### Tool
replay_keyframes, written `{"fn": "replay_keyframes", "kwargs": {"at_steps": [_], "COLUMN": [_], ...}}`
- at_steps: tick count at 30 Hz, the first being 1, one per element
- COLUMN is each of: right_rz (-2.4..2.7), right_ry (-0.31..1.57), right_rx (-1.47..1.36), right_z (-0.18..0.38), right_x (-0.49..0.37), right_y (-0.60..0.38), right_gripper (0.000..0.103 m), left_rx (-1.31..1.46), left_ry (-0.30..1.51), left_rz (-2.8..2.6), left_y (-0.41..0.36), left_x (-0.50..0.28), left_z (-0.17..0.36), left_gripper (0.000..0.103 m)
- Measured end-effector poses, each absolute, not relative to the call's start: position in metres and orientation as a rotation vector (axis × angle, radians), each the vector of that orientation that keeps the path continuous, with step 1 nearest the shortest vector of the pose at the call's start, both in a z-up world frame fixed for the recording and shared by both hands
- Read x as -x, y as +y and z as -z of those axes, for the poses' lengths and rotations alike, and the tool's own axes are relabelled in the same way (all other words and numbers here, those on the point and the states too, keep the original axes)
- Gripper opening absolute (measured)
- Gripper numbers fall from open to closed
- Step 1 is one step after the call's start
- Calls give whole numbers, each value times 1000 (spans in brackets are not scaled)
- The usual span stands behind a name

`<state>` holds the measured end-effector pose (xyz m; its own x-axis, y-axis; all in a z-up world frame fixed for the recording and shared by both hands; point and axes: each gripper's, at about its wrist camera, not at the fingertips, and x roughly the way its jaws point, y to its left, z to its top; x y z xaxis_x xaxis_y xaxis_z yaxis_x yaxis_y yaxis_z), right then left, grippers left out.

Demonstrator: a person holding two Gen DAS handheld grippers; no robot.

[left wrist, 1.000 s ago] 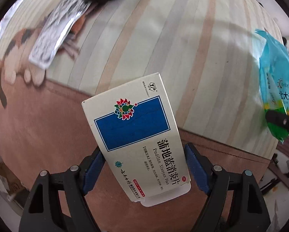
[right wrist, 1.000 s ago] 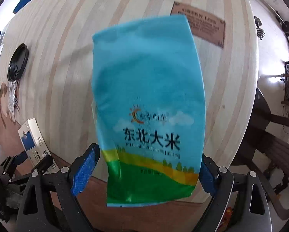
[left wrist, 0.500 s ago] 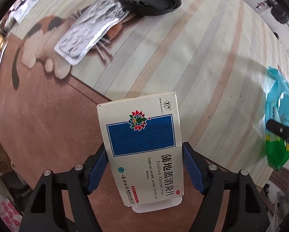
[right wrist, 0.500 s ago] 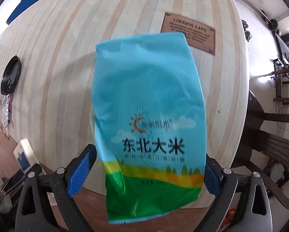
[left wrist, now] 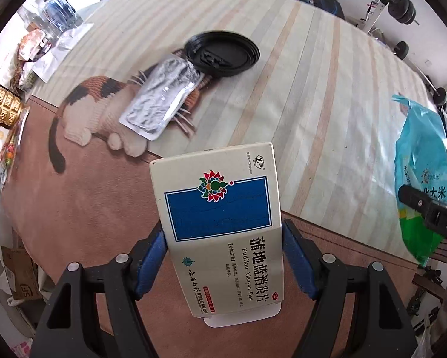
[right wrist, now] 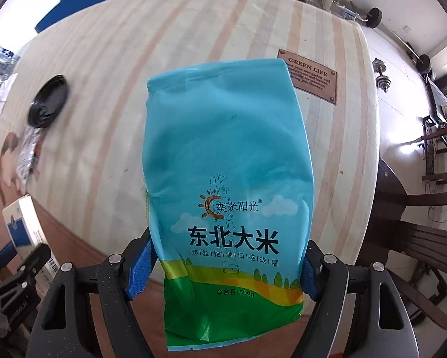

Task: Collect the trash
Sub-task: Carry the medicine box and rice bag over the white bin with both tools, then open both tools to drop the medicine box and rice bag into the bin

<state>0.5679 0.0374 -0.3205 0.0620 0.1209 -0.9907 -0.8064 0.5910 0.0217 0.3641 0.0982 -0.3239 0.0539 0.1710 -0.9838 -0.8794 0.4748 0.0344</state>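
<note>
While both loads hang past the table edge (left wrist: 328,226), the left claw (left wrist: 223,256) pinches the medicine box (left wrist: 220,217) and the right claw (right wrist: 223,265) the rice bag (right wrist: 226,161).

**Two pieces of trash held up over the counter**

The medicine box (left wrist: 220,226) sits between the left tongs (left wrist: 223,256), raised above the near edge of the counter (left wrist: 313,89). Beyond it, on the counter, the foil pouch (left wrist: 160,98) lies on the cat picture (left wrist: 95,113), its far end touching the round lid (left wrist: 222,52) behind it. Far off to the right hangs the rice bag (left wrist: 422,173). In the right wrist view the rice bag (right wrist: 229,194) is clamped in the right tongs (right wrist: 223,265) above the counter (right wrist: 110,74); the plaque (right wrist: 308,74) lies behind it to the right, the lid (right wrist: 48,100) and pouch (right wrist: 27,152) far left, and the medicine box (right wrist: 23,223) nearer at the left edge.
</note>
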Motion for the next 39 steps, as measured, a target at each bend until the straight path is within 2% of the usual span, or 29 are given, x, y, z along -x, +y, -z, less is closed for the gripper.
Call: {"fn": "replay_keyframes", "kwargs": {"at_steps": [5, 11, 17, 22, 28, 33, 39], "right_rz": [-845, -925, -956, -966, -967, -932, -897], "right_ry": [1295, 1235, 1217, 1294, 1457, 1603, 1668], "right_rx": [592, 522, 456, 459, 539, 601, 637], "right_z": [295, 261, 248, 269, 348, 464, 624], "right_x": [-521, -443, -337, -243, -156, -118, -109], "right_y": [10, -42, -113, -176, -231, -259, -259], "right_gripper": [80, 80, 80, 80, 80, 80, 80], "left_rx": [678, 631, 638, 762, 936, 1072, 1212], "left_ry": [1179, 1066, 1020, 1065, 1181, 1247, 1271], "left_rz": [-926, -937, -897, -852, -819, -807, -738], "left_y": [70, 39, -16, -64, -90, -85, -55], "left_x": [-322, -236, -146, -63, 2, 19, 9], "left_z": [281, 253, 249, 267, 349, 454, 610], "left_gripper": [72, 72, 72, 72, 72, 72, 73]}}
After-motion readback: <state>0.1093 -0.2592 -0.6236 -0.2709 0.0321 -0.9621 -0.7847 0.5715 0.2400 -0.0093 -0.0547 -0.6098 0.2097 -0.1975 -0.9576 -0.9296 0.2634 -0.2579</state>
